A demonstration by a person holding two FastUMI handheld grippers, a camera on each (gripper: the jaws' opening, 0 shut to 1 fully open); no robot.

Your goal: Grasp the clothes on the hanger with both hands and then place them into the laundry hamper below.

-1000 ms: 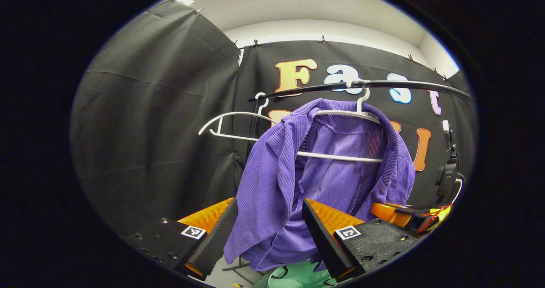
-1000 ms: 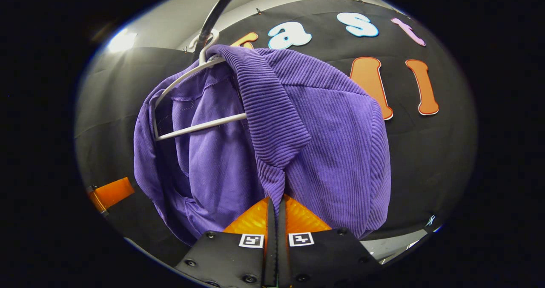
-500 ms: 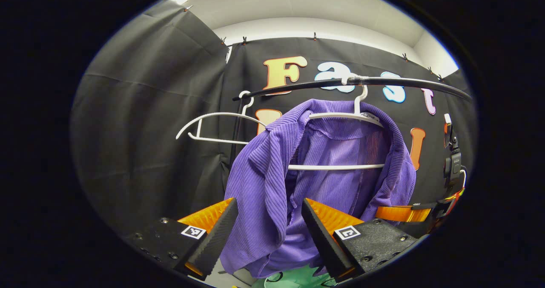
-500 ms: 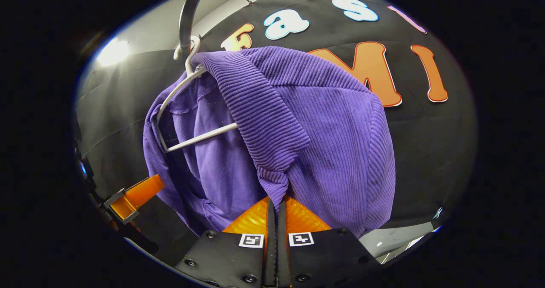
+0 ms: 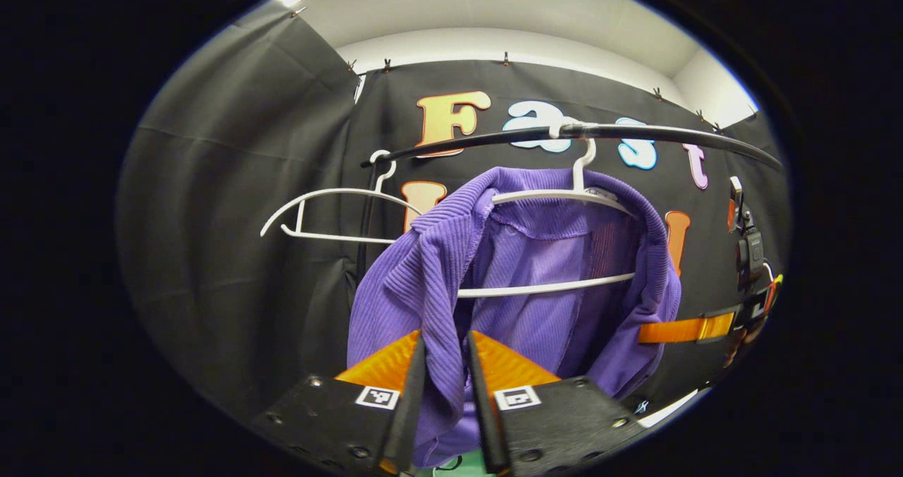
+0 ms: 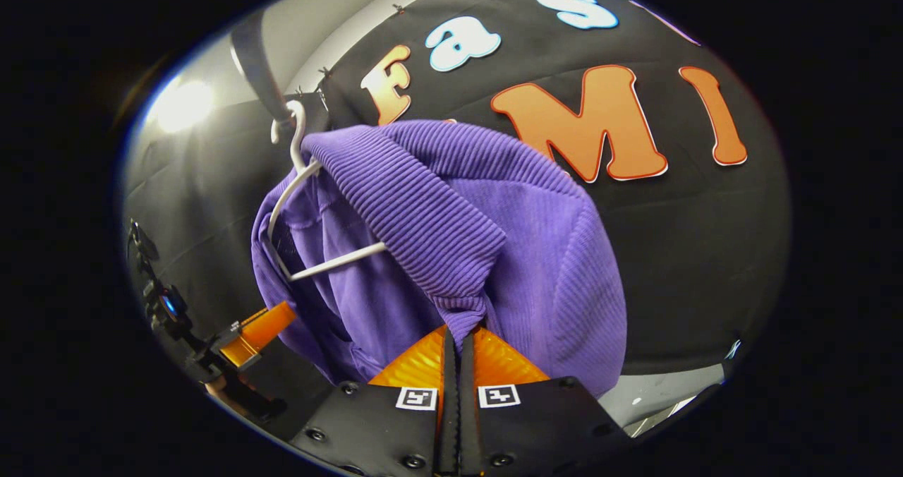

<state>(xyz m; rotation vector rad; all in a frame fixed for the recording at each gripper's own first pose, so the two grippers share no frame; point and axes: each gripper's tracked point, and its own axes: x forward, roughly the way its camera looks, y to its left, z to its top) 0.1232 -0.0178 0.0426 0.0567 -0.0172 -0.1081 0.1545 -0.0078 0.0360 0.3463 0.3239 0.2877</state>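
Note:
A purple ribbed garment (image 5: 529, 300) (image 6: 494, 237) hangs on a white hanger (image 5: 557, 198) (image 6: 296, 173) from a black rail (image 5: 564, 135). My left gripper (image 5: 446, 364) is shut on the garment's left front edge, cloth bunched between its orange fingers. In the right gripper view my right gripper (image 6: 457, 339) is shut on a fold of the garment's other front edge. The right gripper's orange finger (image 5: 684, 330) shows at the far right of the left gripper view. A sliver of green hamper (image 5: 462, 466) shows below the garment.
A second, bare white hanger (image 5: 321, 212) hangs at the rail's left end. The left gripper (image 6: 257, 329) and a camera rig (image 6: 159, 297) appear at the lower left of the right gripper view. Black cloth walls close in behind and to the left.
My left gripper has shut on the garment's left edge; it stood open around it before. The right gripper, still shut on cloth, has pulled it lower and the hanger has swung.

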